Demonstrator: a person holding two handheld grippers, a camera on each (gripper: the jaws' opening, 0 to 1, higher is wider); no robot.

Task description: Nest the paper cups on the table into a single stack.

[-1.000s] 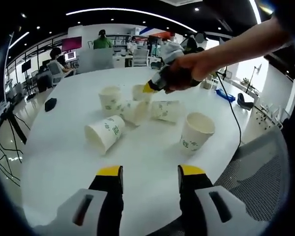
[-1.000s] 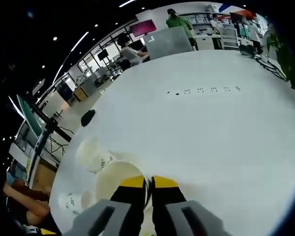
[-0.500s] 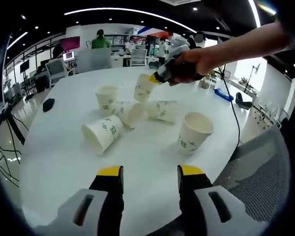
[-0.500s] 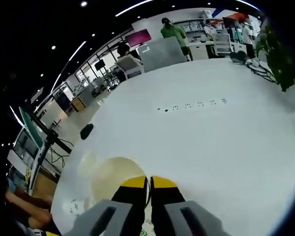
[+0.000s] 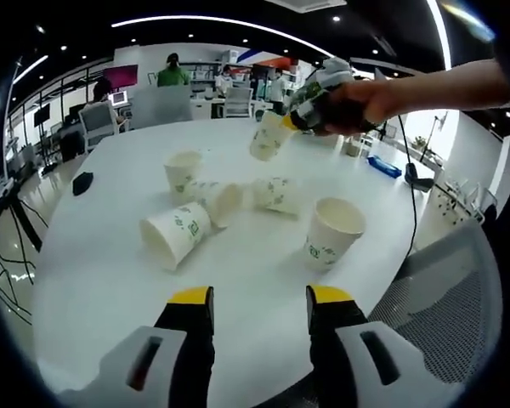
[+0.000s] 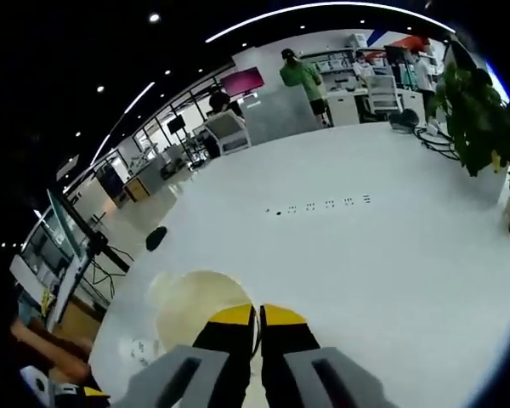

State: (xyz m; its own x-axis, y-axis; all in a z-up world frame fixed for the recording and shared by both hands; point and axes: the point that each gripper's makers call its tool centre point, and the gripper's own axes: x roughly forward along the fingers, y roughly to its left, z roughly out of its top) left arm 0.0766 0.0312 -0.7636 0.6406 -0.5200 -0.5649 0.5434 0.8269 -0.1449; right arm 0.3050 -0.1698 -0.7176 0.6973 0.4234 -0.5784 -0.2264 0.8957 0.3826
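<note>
Table (image 5: 110, 280) first: we see a broad white oval top, and we place everything else against it. A mesh chair (image 5: 446, 293) sits just off its near right edge in the left gripper view, and office desks with seated and standing people lie well beyond its far edge. A leafy plant (image 6: 480, 127) stands beside its far right edge in the right gripper view.

Around the middle of the table we count four paper cups resting on it. The upright cup (image 5: 330, 231) stands nearest the table's right edge, mouth up. The lying cup (image 5: 175, 234) is on its side toward the near left, mouth facing us. Behind it a second upright cup (image 5: 182, 172) stands toward the far side, and between these lie two more tipped cups (image 5: 276, 194), touching or nearly touching each other; we cannot tell which.

Above the far part of the table, clear of its surface, the right gripper (image 5: 291, 121) holds the lifted cup (image 5: 269, 138) tilted, with a hand (image 5: 357, 100) wrapped round the tool. In the right gripper view its yellow-tipped jaws stand pressed together on the cup's rim, the open mouth (image 6: 195, 302) just left of them.

The left gripper (image 5: 259, 297) hovers over the near edge of the table, its jaws spread wide with nothing between them. A small dark object (image 5: 82, 182) lies near the table's left edge.
</note>
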